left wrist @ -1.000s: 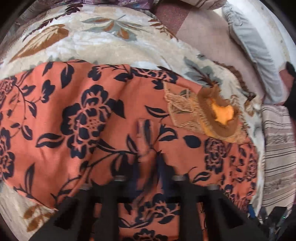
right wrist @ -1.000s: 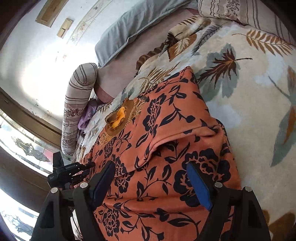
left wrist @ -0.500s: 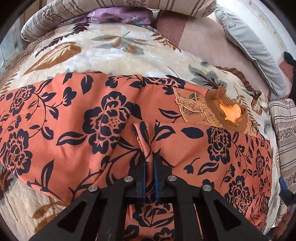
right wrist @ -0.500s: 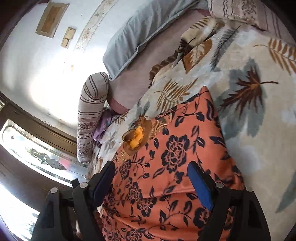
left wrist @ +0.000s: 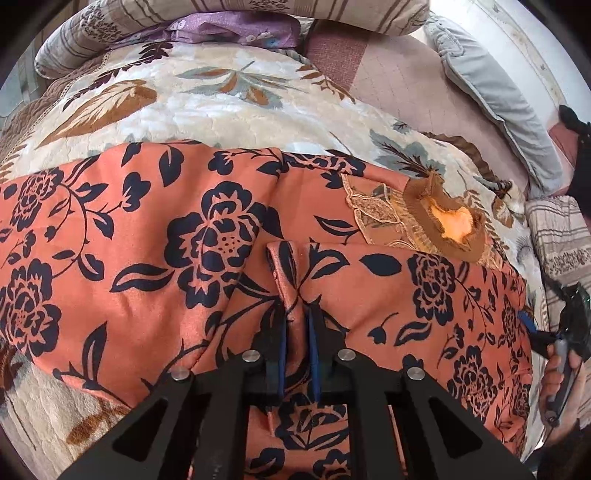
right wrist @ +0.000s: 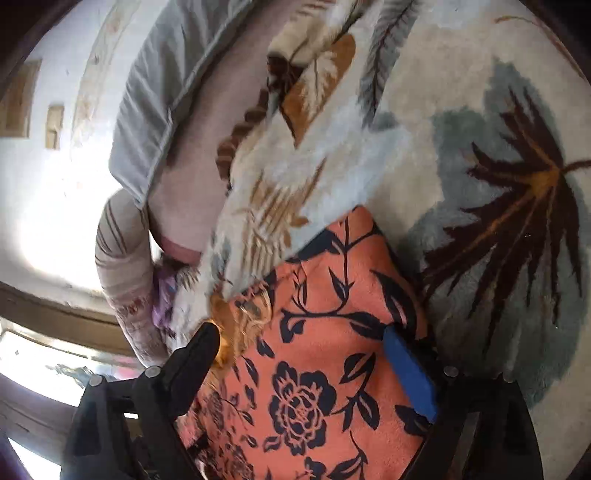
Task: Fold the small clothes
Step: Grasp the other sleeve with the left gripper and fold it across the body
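Observation:
An orange garment with dark blue flowers (left wrist: 177, 258) lies spread on a leaf-patterned blanket (left wrist: 207, 107). Its brown embroidered neckline (left wrist: 439, 221) sits at the right. My left gripper (left wrist: 295, 332) is shut on a pinched fold of the garment's cloth near its middle. In the right wrist view the garment (right wrist: 314, 387) fills the lower centre, and my right gripper (right wrist: 299, 347) is open, its jaws wide apart over the cloth near the neckline (right wrist: 240, 321). The right gripper also shows at the right edge of the left wrist view (left wrist: 554, 332).
Striped pillows (left wrist: 229, 18) and a purple cloth (left wrist: 229, 31) lie at the far edge of the bed. A grey pillow (left wrist: 495, 92) and pink sheet (left wrist: 391, 74) lie at the back right. A white wall (right wrist: 55, 184) stands beyond.
My left gripper closed on a fold of the garment and lifted it slightly. My right gripper moved forward along the garment toward the neckline, staying open.

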Demonstrator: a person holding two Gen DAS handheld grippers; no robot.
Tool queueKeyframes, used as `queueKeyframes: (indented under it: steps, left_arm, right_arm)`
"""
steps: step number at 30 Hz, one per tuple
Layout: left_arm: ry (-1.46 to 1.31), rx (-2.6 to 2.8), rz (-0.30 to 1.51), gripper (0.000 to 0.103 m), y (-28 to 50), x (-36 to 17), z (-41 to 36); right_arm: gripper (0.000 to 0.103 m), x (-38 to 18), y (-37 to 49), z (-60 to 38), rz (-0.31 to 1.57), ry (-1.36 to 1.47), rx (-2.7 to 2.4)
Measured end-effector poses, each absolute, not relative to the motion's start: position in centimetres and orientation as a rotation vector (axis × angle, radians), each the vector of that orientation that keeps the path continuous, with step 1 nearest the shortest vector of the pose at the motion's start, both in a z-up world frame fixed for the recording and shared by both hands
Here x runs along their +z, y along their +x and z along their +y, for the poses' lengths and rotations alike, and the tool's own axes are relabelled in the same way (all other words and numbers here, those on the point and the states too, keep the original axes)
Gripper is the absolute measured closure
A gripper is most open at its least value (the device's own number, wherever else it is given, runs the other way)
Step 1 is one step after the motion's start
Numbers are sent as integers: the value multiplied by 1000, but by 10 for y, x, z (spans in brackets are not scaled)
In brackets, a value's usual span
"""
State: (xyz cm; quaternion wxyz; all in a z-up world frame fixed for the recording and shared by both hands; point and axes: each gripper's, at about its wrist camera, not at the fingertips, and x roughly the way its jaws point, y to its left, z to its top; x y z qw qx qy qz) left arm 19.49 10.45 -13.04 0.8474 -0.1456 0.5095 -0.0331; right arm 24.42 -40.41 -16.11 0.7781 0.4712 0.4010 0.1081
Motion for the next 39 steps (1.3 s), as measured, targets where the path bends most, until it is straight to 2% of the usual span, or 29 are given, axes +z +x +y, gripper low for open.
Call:
queueKeyframes:
  steps: [1,3,4,6,7,11,15,20,25,31,38,39]
  left_arm:
    - [-298,-78,1067,83,193,-125,107]
    - [-320,-81,1023,61,183,-107,119]
    - [-357,-93,978,54,172,-94,132]
    - [-437,-102,891,22,148,-72,163]
    - [-476,-84,843,18,133,-62,184]
    - [-688,109,688,18,81,-51,295]
    - [-1003,262,647,19,61,-86,403]
    - [-1157,392,594,19,53,-118,480]
    - [-1234,408,552,20,45,-133,499]
    - [-1244,482,502,21,21,-124,493]
    - [-1225,547,550,23,42,-133,511]
    - [-1219,567,561,44,45,-133,514]
  right_arm:
    - [11,-148,239,-399,847,980,247]
    - [11,-121,221,-377,817,843,265]
    - [11,-111,208,-365,815,786,284]
    - [10,-98,179,-334,801,662,316]
    - [10,-96,162,-315,800,598,326]
    - [10,-117,105,-268,808,459,309]
    - [10,-144,88,-247,844,347,265]
    - [9,-153,85,-244,837,300,256]
    - [8,-154,85,-239,834,273,240]
    - [7,-153,87,-236,835,269,241]
    - [7,-154,87,-239,830,285,251]
    - [7,-154,87,-239,830,284,251]
